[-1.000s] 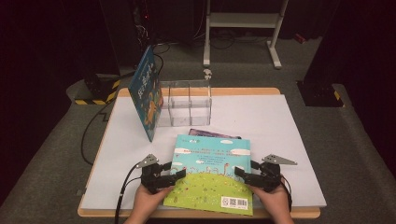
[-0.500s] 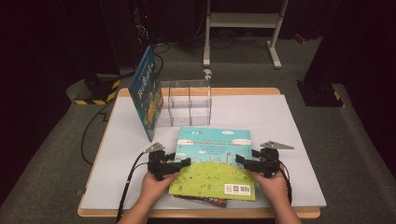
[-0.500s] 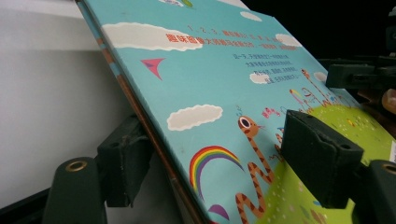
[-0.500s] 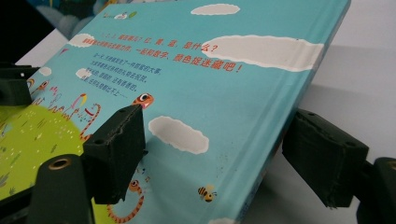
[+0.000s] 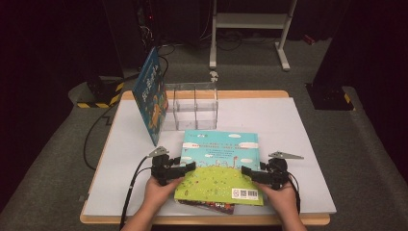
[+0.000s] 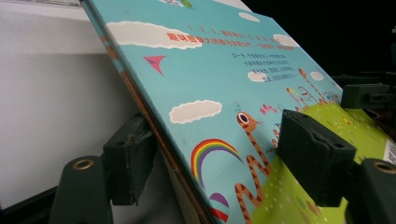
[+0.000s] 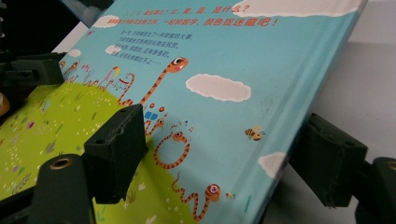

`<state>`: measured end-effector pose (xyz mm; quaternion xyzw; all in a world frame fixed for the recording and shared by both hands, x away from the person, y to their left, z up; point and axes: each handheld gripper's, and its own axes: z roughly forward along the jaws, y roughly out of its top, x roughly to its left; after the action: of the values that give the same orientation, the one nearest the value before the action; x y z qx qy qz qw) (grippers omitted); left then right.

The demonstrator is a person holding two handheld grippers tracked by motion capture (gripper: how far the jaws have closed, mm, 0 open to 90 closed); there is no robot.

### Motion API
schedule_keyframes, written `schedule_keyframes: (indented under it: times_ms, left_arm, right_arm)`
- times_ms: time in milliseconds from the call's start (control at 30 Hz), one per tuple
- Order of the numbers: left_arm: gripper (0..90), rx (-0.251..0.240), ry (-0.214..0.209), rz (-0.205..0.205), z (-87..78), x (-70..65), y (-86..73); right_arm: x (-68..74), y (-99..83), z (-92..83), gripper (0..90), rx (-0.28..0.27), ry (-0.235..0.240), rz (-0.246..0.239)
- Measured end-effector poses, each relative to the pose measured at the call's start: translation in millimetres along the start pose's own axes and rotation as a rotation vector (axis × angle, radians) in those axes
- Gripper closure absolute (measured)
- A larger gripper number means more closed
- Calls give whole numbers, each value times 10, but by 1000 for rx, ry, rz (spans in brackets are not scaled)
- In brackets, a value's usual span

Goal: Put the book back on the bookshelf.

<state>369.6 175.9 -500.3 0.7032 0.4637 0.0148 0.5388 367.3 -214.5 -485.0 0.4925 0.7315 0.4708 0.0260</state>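
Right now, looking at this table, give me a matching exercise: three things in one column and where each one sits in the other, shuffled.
Things:
1. turquoise and green picture book
2. clear plastic divided box
3. blue picture book standing on edge

Places:
A. leaning against the left side of the clear box
B. near edge of the table, raised between the left hand-held gripper and right hand-held gripper
C. far middle of the white table

Pairs: 1-B, 2-C, 3-A

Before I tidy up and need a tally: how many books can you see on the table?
3: one book held by both grippers, a darker book beneath it, and a blue book standing against the clear organizer. More may be hidden underneath.
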Motion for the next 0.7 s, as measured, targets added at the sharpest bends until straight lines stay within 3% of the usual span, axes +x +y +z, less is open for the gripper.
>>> schedule_keyframes:
  times_ms: [100,233,467,700]
  left_arm:
    - [322,-25,4,14,-52,-37,29]
    - [363,-75,24,72,-143,-131,132]
    - [438,-149,55,116,-286,-214,306]
    - [493,-258,93,173,-433,-312,453]
  right_arm:
    - [28,20,-35,255,-21,-9,-10]
    - [139,101,-161,318,-96,-40,-71]
    - [276,259,-287,398,-188,-64,-138]
    - [432,390,-400,477,-276,-82,-204]
